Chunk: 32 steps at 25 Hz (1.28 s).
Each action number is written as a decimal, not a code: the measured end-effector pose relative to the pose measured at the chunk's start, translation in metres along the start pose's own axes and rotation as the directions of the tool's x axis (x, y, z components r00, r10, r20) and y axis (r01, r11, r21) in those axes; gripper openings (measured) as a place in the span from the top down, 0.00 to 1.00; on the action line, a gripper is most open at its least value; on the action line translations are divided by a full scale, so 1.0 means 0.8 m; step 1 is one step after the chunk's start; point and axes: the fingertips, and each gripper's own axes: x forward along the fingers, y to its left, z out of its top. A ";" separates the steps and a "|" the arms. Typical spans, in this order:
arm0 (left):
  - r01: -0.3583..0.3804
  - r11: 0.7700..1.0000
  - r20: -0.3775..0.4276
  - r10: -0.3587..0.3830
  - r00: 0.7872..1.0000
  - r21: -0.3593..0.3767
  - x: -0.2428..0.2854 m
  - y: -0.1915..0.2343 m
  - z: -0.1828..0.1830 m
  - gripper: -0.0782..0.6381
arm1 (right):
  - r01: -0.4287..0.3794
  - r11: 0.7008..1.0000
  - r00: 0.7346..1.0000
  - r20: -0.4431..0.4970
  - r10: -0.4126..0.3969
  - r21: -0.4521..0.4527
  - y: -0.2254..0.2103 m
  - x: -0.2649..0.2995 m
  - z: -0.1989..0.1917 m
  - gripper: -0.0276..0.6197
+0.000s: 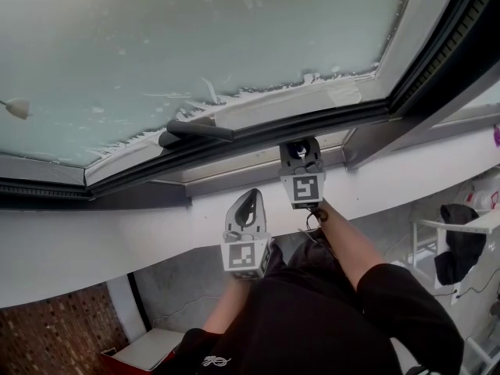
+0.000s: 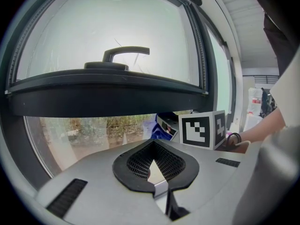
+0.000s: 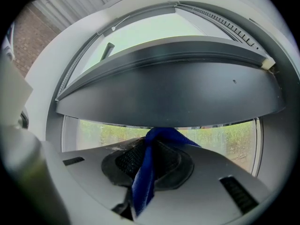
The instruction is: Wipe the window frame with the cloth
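Right gripper (image 3: 151, 146) clenched on narrow blue cloth (image 3: 144, 175), its top bunched against the underside of the dark grey window frame (image 3: 168, 97). Left gripper (image 2: 154, 167) just beside, lower, jaws together, empty.

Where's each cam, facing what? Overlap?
Head view: on the person's head, facing the window frame; forearms, left gripper, right gripper show.
Left gripper view: along its shut jaws toward frame and handle; right hand shows.
Right gripper view: along its jaws, shut on the blue cloth, toward the frame.
Shared: head and left gripper views both show the handle.
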 end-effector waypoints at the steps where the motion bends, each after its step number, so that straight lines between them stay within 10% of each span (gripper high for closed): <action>1: -0.002 1.000 0.001 0.002 1.000 -0.001 -0.001 0.002 0.000 0.88 | -0.004 1.000 1.000 0.004 0.004 -0.005 0.003 0.001 0.002 0.90; 32: -0.093 0.995 0.032 0.094 0.995 -0.035 -0.046 0.054 -0.011 0.88 | -0.043 0.999 0.999 0.025 0.043 0.003 0.067 0.020 0.016 0.90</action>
